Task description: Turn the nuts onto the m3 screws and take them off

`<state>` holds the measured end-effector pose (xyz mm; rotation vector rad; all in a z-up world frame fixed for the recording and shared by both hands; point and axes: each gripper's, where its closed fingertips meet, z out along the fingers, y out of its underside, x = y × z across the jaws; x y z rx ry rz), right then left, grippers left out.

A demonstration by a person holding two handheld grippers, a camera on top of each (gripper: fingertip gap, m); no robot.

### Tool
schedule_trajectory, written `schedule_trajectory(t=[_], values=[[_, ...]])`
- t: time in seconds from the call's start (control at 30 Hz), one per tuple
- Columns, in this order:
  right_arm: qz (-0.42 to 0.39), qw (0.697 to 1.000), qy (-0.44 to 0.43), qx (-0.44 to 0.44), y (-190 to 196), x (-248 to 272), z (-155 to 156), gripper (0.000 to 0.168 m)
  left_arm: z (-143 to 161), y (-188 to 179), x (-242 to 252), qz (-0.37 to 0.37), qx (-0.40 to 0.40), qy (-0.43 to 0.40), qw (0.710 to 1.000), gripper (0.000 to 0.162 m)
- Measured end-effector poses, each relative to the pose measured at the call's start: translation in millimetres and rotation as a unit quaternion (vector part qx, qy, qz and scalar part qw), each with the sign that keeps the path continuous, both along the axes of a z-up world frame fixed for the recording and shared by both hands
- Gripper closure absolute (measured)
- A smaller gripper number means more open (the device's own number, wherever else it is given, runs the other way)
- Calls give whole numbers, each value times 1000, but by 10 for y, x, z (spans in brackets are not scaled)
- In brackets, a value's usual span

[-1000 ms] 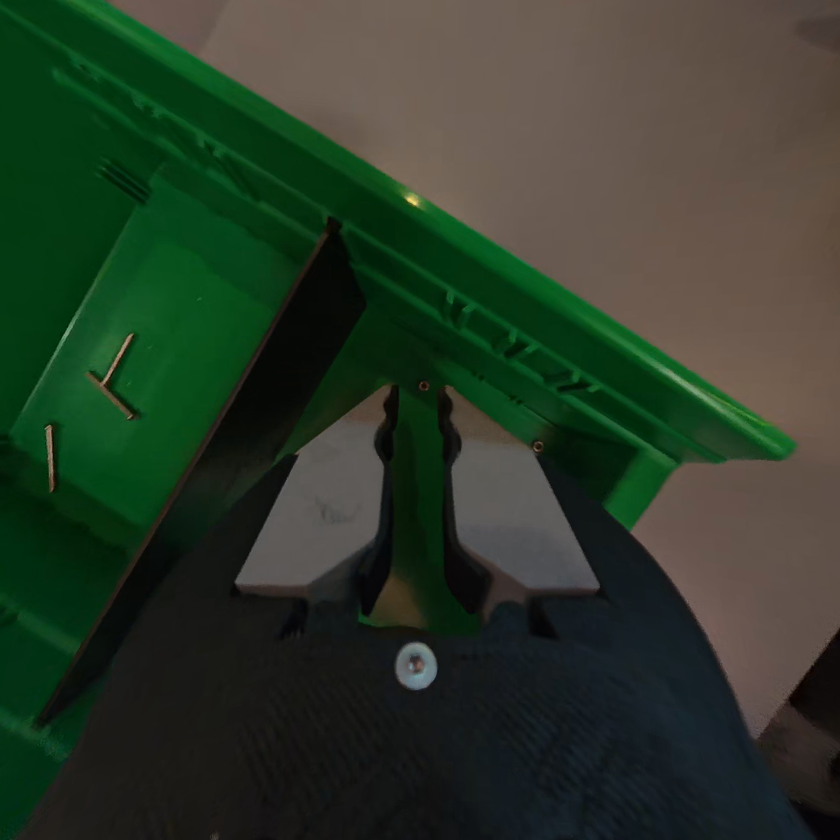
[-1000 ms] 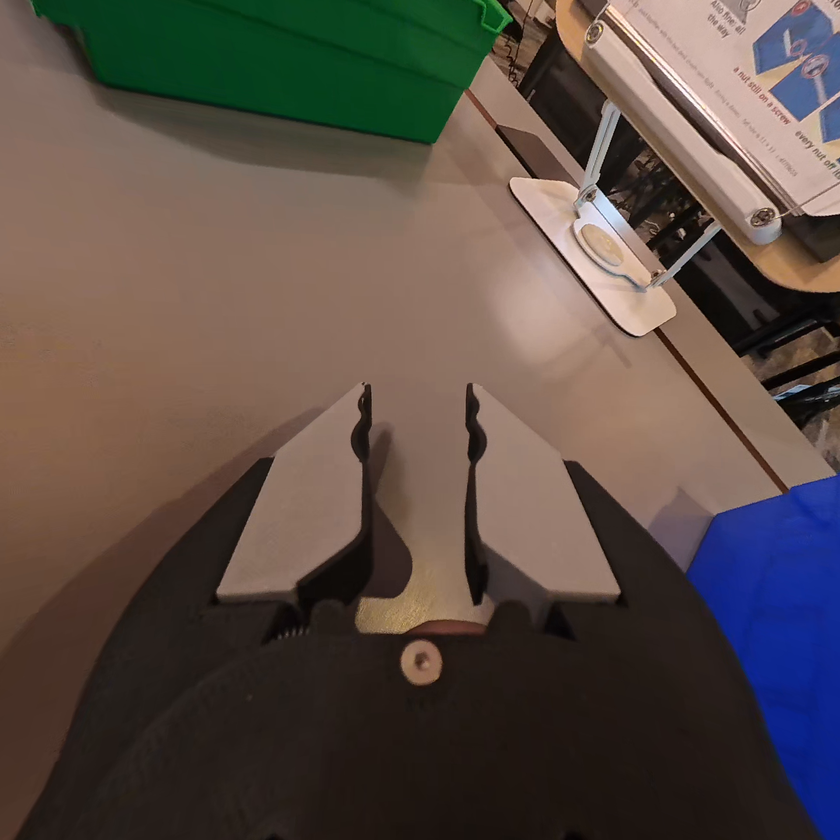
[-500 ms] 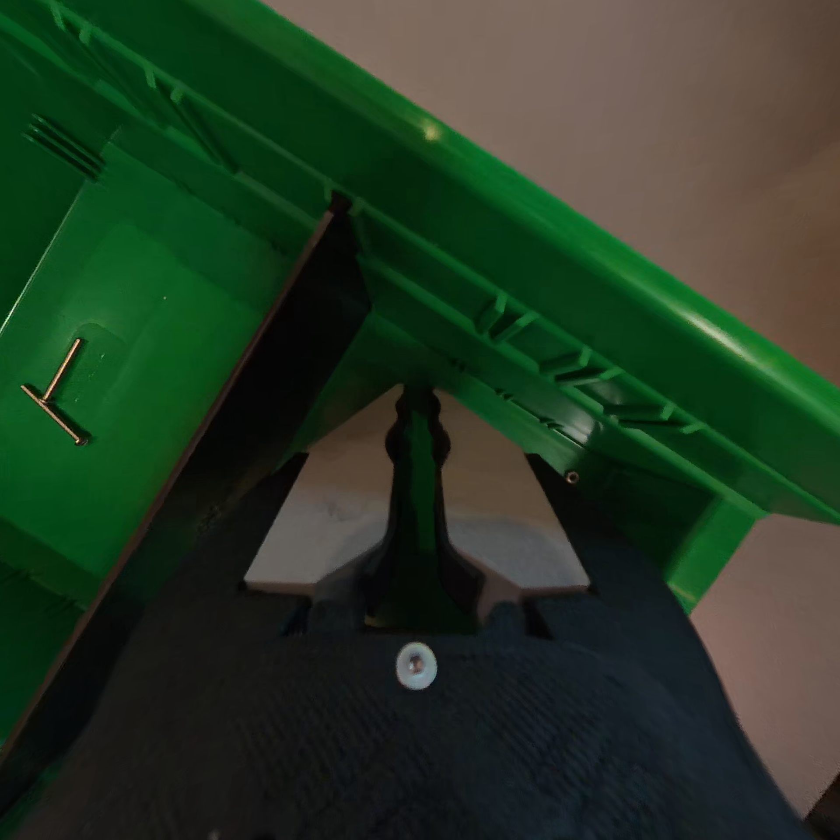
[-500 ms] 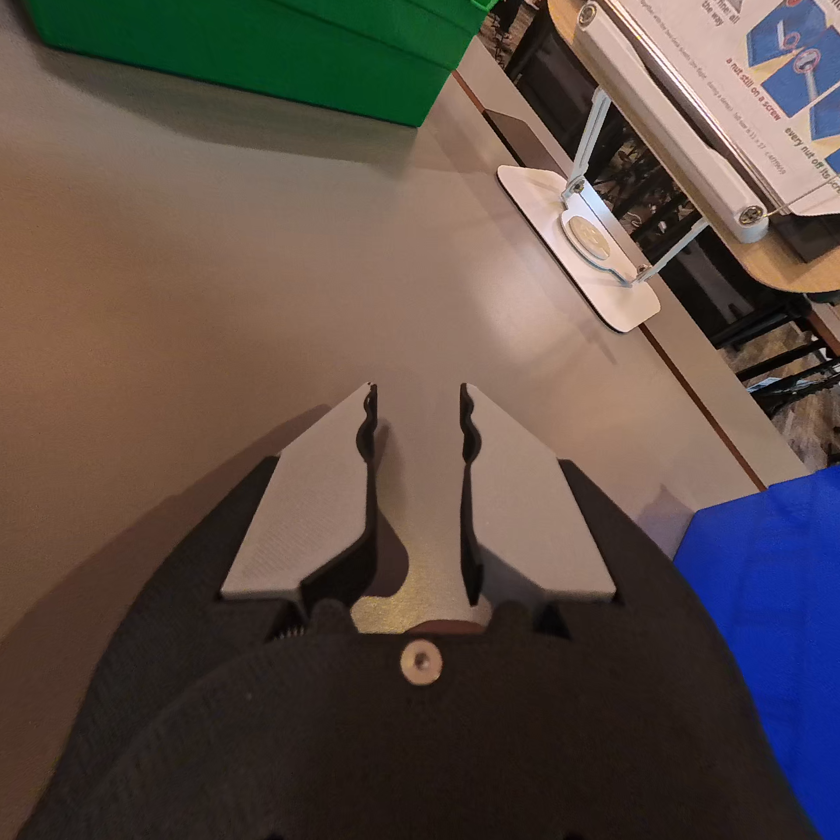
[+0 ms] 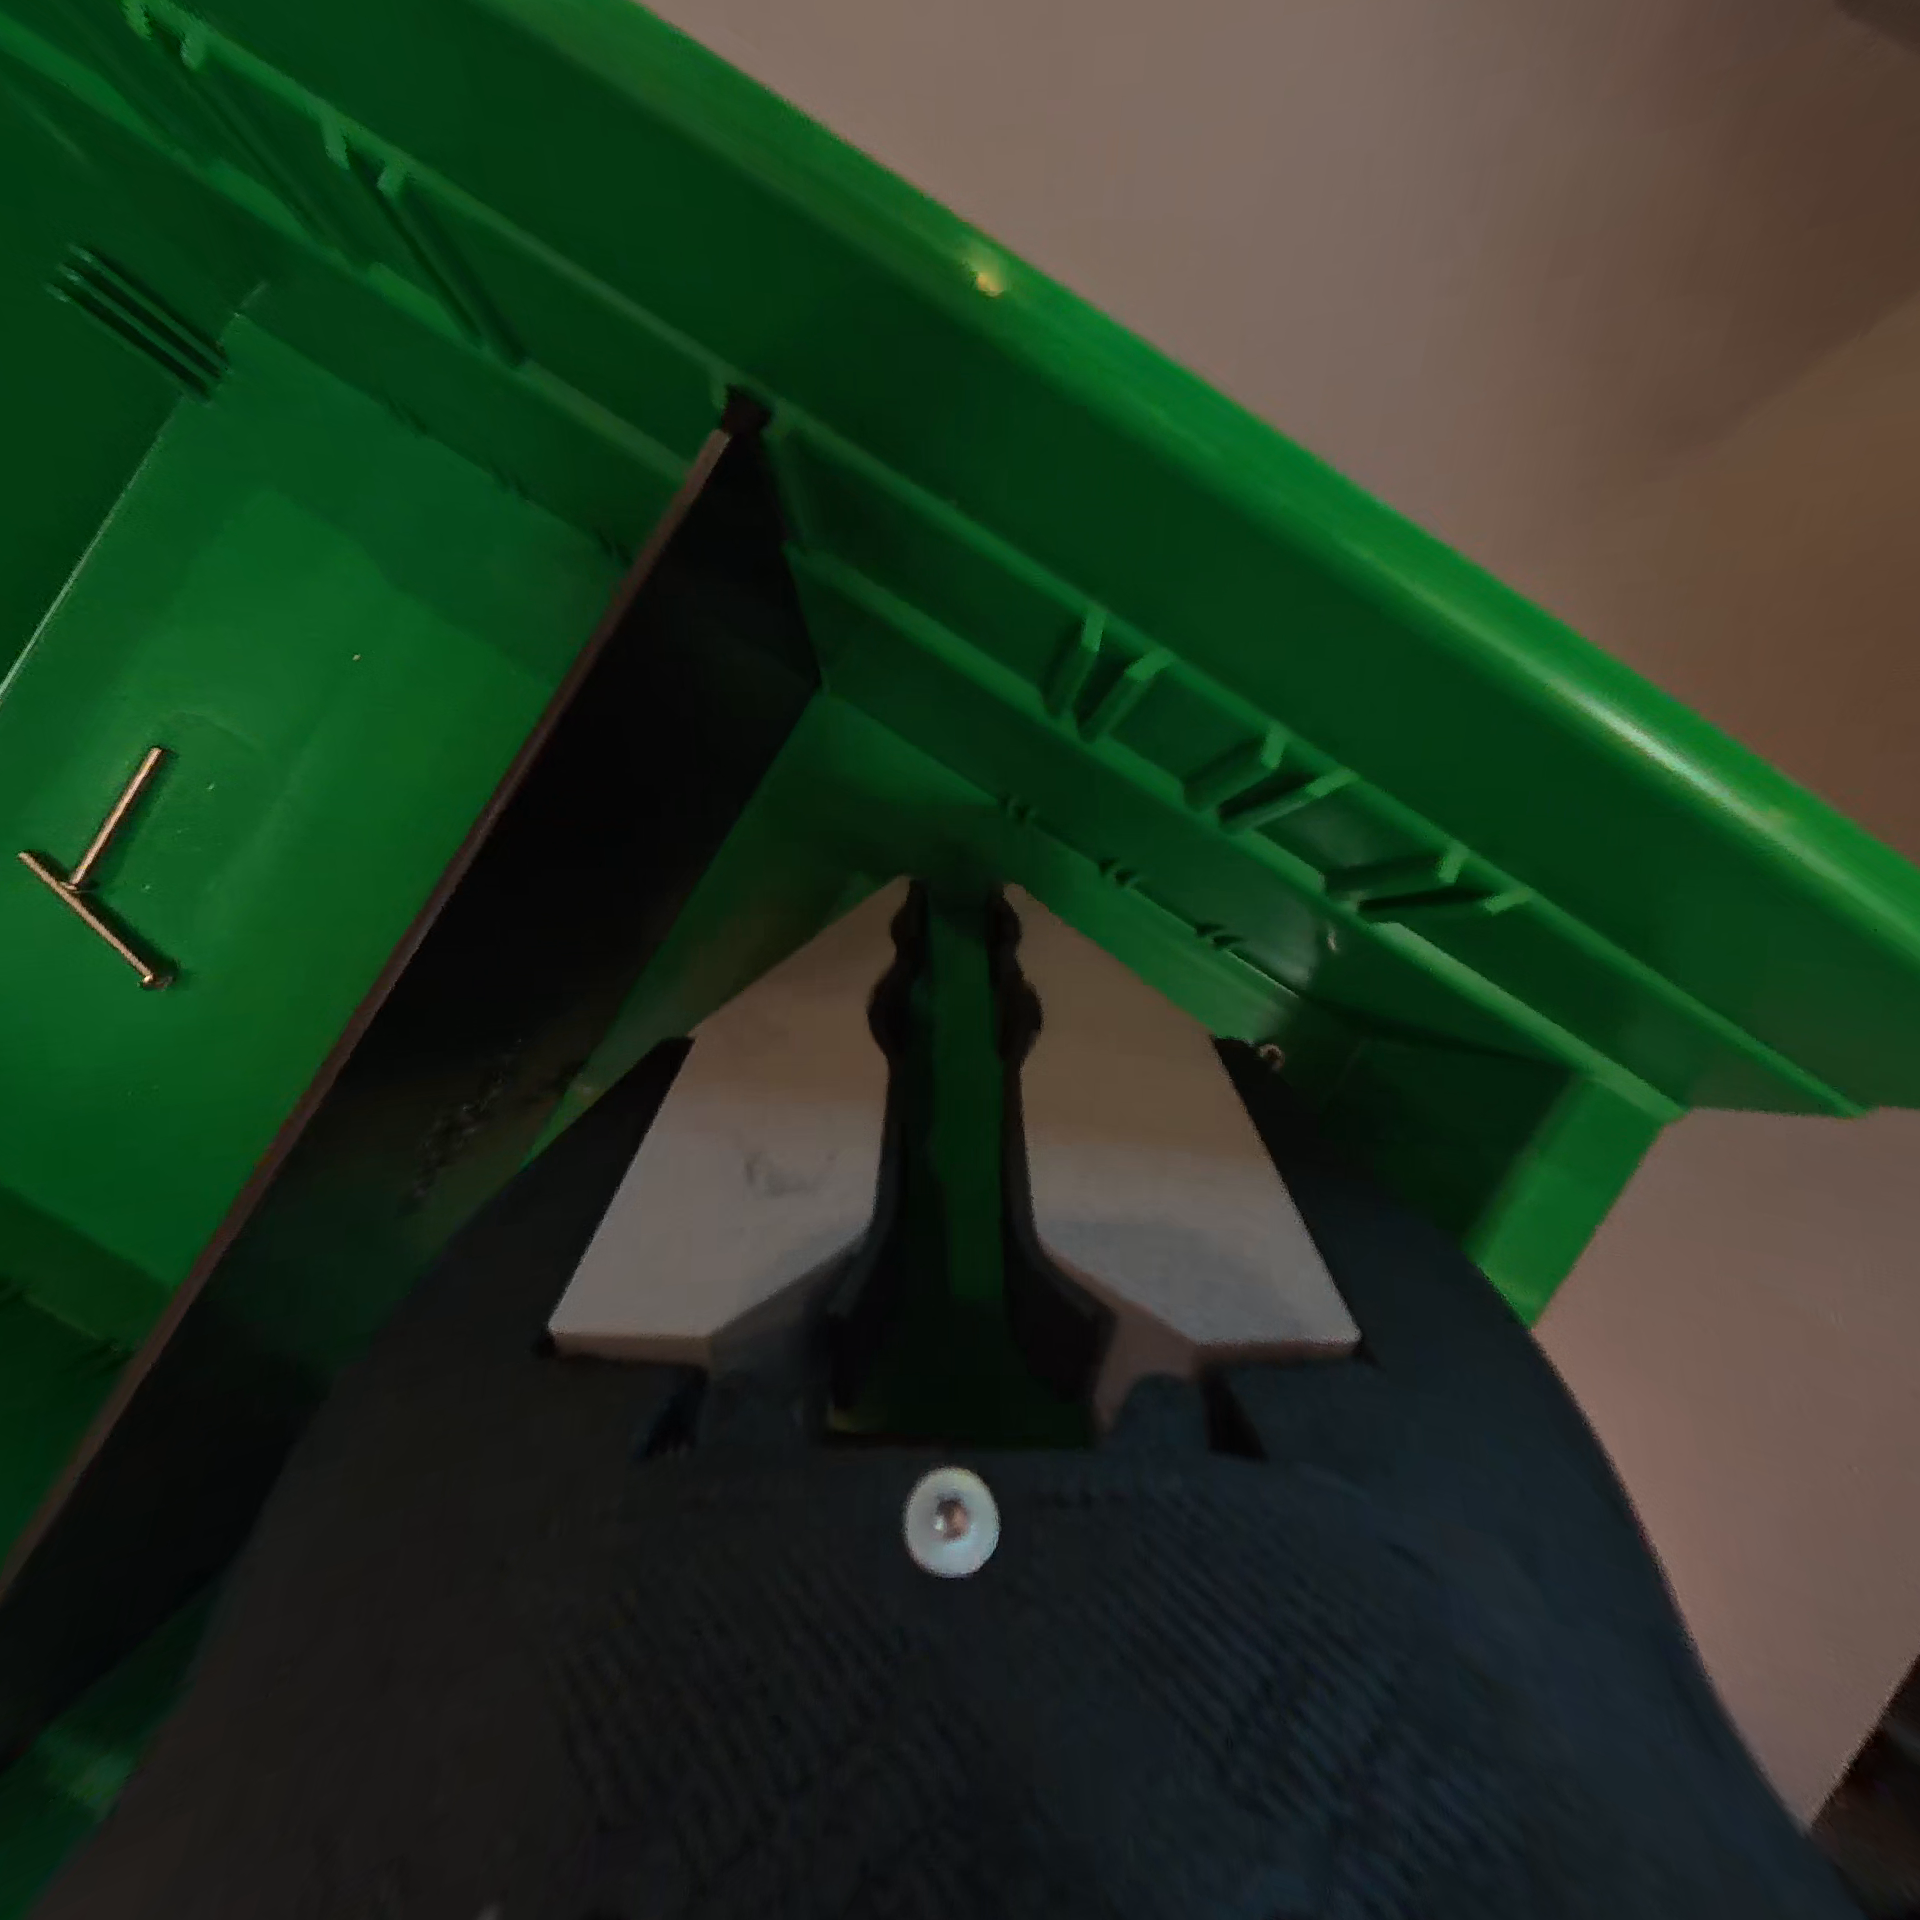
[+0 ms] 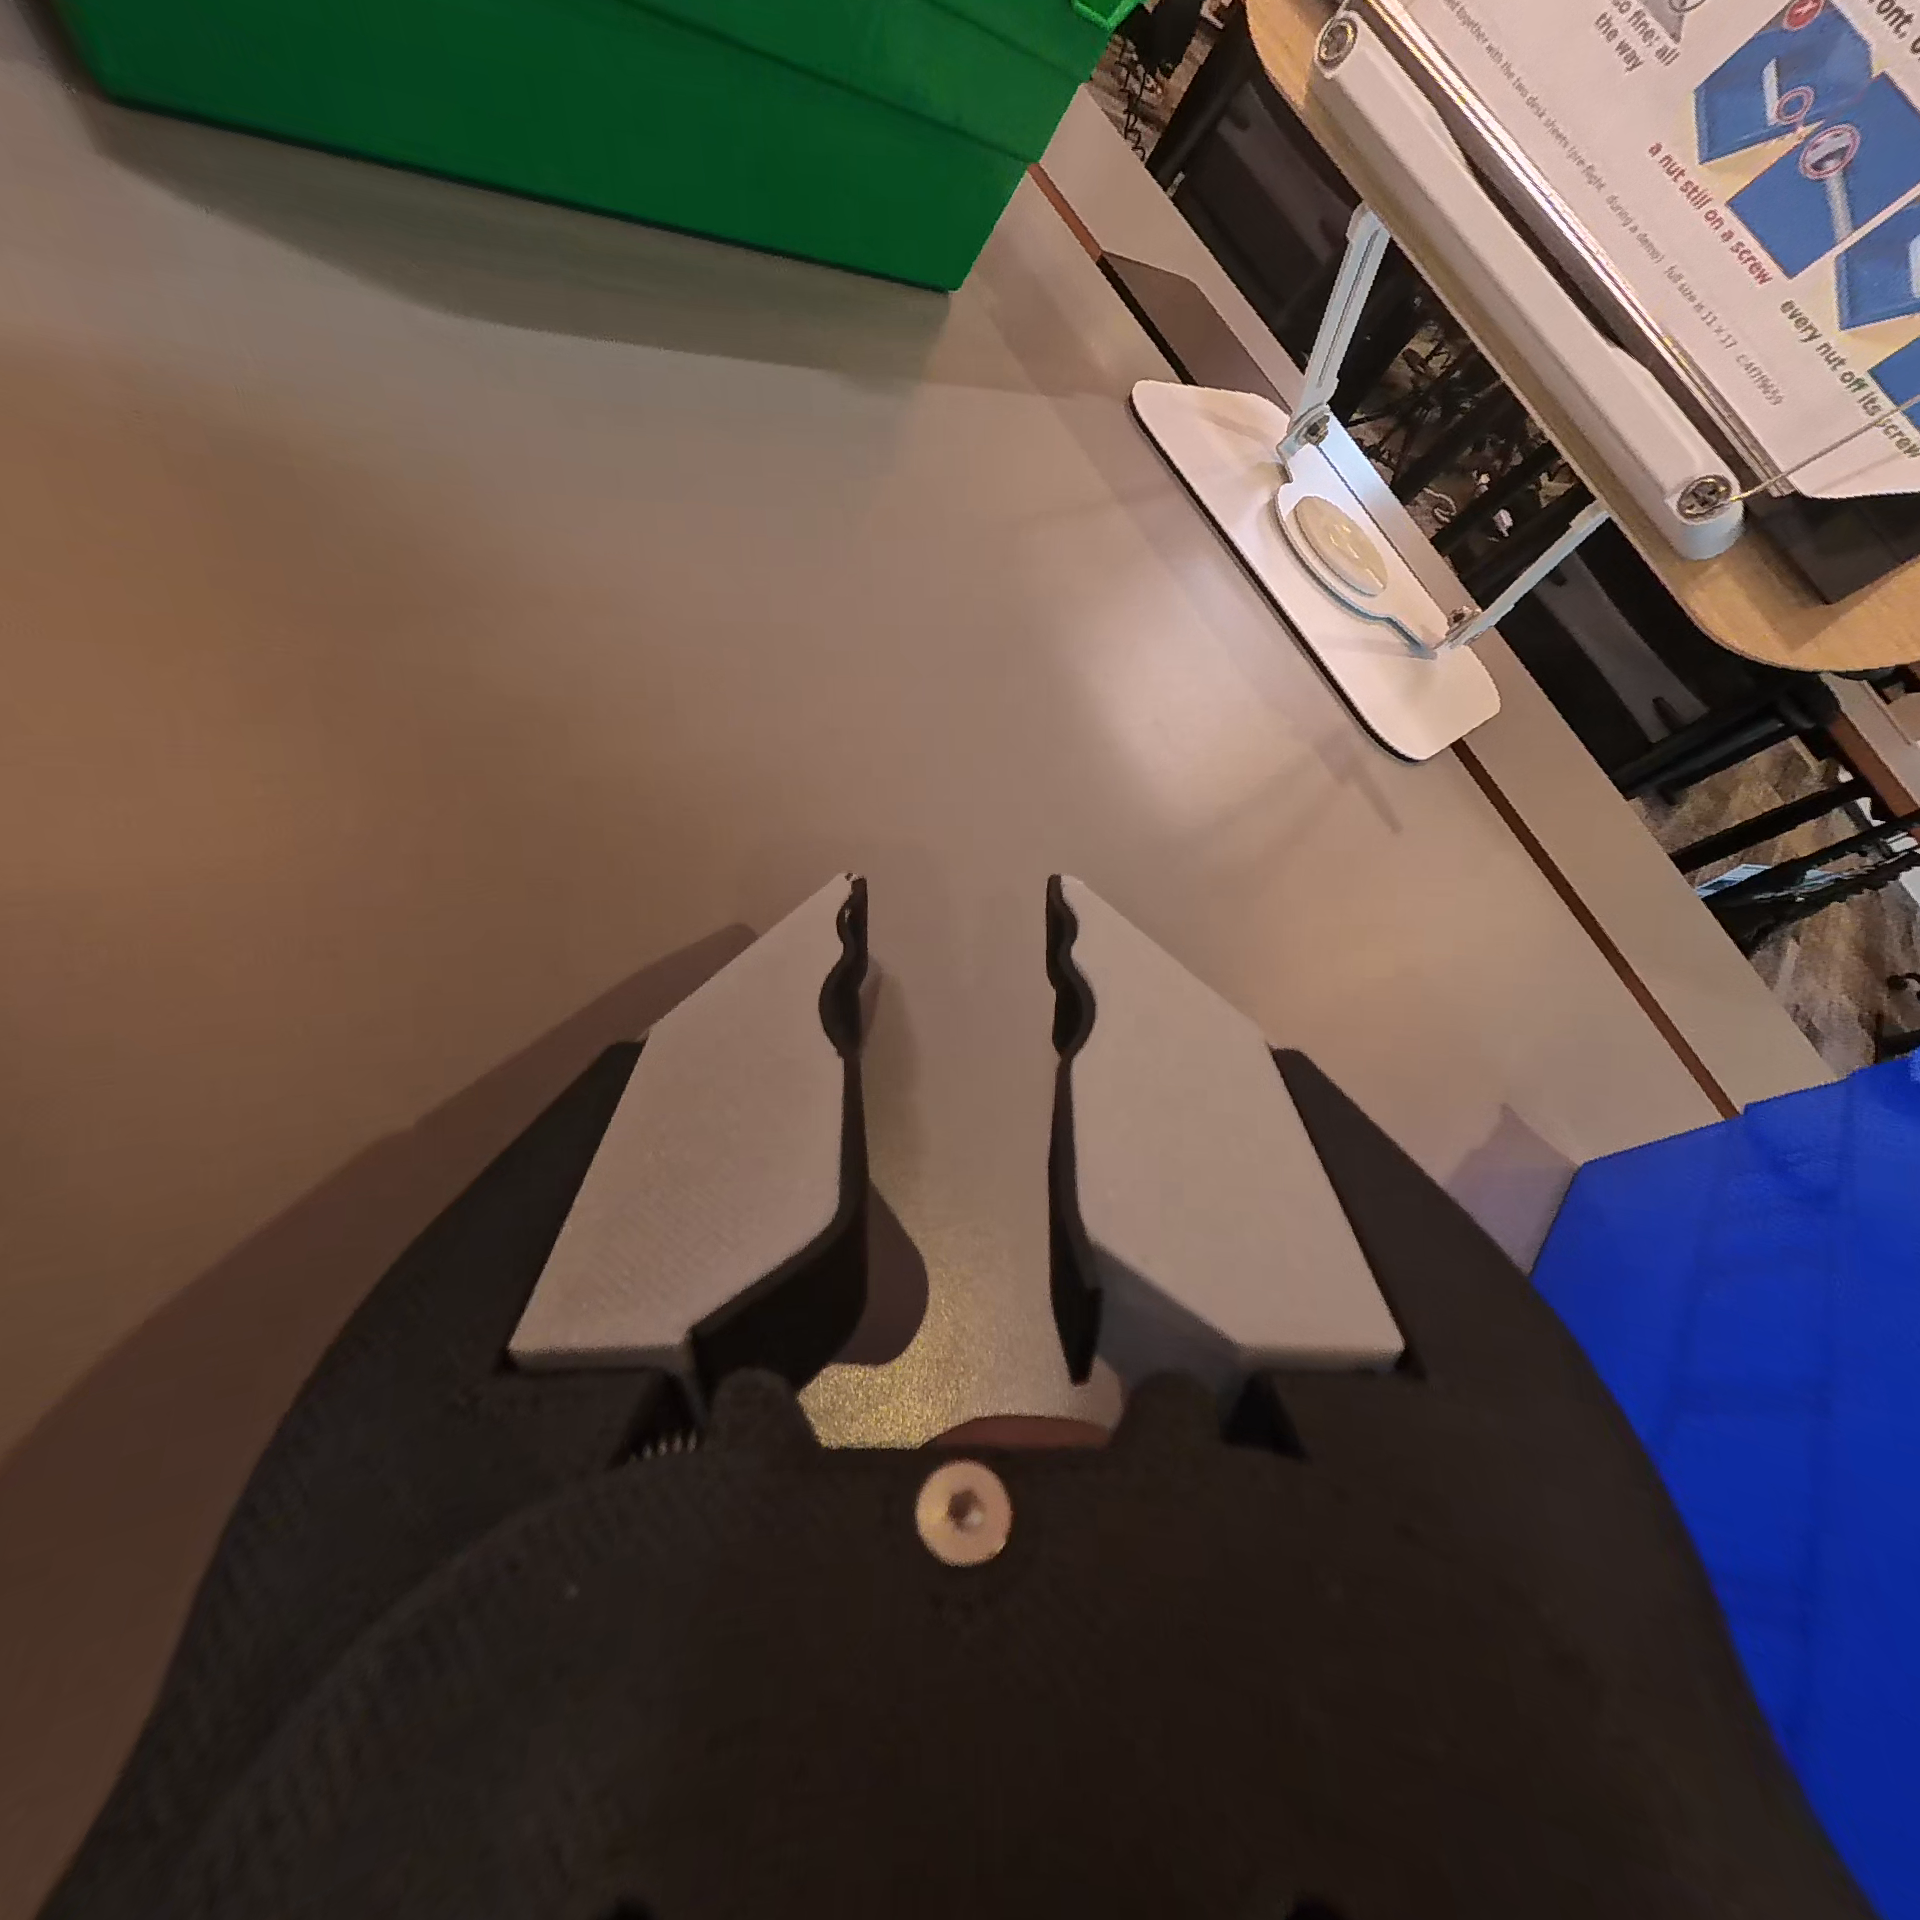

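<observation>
In the left wrist view my left gripper (image 5: 958, 896) reaches down into a green bin (image 5: 1195, 488), in the compartment right of a black divider (image 5: 623, 831). Its jaws stand close together with a thin gap, and the tips are in shadow against the bin wall. A nut lay between these tips a second ago and is now hidden there. Another small nut (image 5: 1270, 1055) lies by the right finger. Two thin screws (image 5: 114, 831) lie crossed in the left compartment. My right gripper (image 6: 951, 883) is open and empty, low over the grey table (image 6: 520, 623).
The green bin (image 6: 623, 135) stands at the far side of the table in the right wrist view. A white stand (image 6: 1320, 540) holding a printed sheet is at the right table edge. A blue mat (image 6: 1745, 1403) lies at the near right. There is about 25 centimeters between the tips of the two grippers.
My left jaws have closed in around the spot where a nut lay between the tips, then held still. My right gripper drifted slightly and its jaws narrowed a little.
</observation>
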<state>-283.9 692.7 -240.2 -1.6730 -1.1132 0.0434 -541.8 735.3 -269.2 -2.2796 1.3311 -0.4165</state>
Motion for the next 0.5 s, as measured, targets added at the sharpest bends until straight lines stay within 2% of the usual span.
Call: schedule_trajectory(t=[0.5], values=[[2, 1000, -12, 6, -11, -13, -18, 137, -40, -33, -59, -2, -3, 18, 1000, 149]])
